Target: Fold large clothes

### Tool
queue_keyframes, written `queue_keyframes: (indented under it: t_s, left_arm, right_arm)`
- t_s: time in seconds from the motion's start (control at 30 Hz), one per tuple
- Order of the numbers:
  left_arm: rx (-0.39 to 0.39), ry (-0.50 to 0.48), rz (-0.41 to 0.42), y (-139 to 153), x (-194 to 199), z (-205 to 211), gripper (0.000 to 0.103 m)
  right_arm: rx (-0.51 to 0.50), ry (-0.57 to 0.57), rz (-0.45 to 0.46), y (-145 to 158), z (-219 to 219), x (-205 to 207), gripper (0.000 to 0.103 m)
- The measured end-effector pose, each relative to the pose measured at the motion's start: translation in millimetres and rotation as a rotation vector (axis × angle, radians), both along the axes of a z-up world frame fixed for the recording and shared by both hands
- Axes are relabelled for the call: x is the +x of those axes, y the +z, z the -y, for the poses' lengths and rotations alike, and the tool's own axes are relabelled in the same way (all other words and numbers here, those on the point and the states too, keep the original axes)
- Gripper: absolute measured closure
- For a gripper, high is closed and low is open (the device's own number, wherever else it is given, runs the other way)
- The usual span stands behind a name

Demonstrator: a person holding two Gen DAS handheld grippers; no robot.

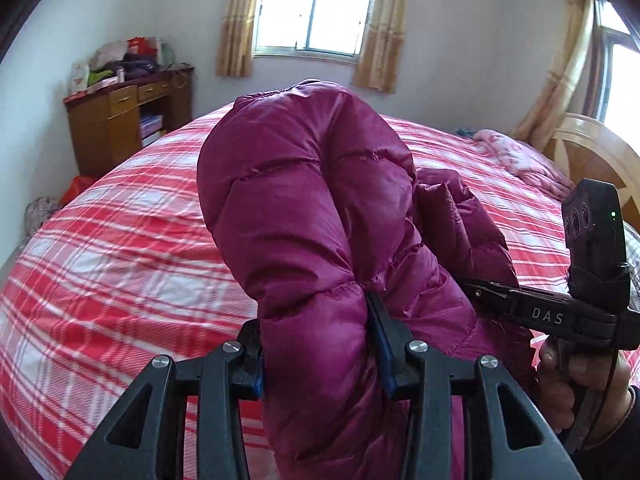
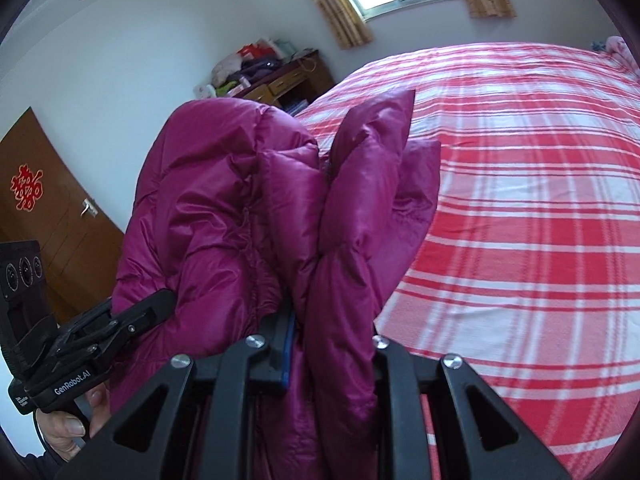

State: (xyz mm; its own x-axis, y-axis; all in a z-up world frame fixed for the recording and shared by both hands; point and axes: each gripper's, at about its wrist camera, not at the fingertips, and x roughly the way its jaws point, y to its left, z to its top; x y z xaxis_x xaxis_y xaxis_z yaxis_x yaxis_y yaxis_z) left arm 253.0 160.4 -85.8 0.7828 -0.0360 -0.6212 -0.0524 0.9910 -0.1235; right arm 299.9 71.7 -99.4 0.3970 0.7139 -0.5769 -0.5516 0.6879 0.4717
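The left gripper [image 1: 320, 344] was clamped on a thick quilted fold of the magenta jacket [image 1: 312, 200], its blue-padded jaws pressed into the padding on either side. The right gripper [image 2: 332, 344] pinched a second fold of the same jacket [image 2: 224, 216], with fabric bulging up between and above its jaws. The garment was bunched and lifted, rising straight ahead of both sets of jaws and filling the middle of each view, above the bed and not spread on it.

Just right of the left jaws, the right gripper [image 1: 480, 292] reached into the jacket from the side, and the person's hand [image 1: 568, 376] showed on its handle. Just left of the right jaws, the left gripper [image 2: 160, 304] bit into the padding likewise.

Beyond and below the jacket lay the bed [image 1: 132, 248] in a red and white plaid sheet. Farther ahead of the left jaws stood a wooden desk [image 1: 120, 120] piled with clutter, a curtained window [image 1: 316, 12] and, to the far right, a pink blanket [image 1: 520, 160] by the headboard.
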Motion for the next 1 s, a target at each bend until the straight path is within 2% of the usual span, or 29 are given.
queue_keyframes:
  t_s: [0.23, 0.43, 0.6, 0.93, 1.0]
  left_arm:
    - [-0.013, 0.047, -0.026, -12, -2, -33, 0.060]
    - [-0.024, 0.061, -0.047, -24, 1, -41, 0.060]
    - [-0.018, 0.070, -0.068, -30, 4, -40, 0.060]
    - [-0.018, 0.084, -0.100, -45, 7, -45, 0.046]
    - [-0.008, 0.093, -0.099, -47, 6, -46, 0.038]
  right_arm:
    - [-0.021, 0.043, -0.026, -10, -33, 16, 0.082]
    - [-0.026, 0.032, -0.044, -17, -44, 40, 0.082]
    - [-0.035, 0.022, -0.047, -22, -44, 35, 0.082]
    - [-0.051, 0.005, -0.088, -34, -44, 39, 0.079]
    - [-0.068, 0.002, -0.085, -35, -46, 41, 0.077]
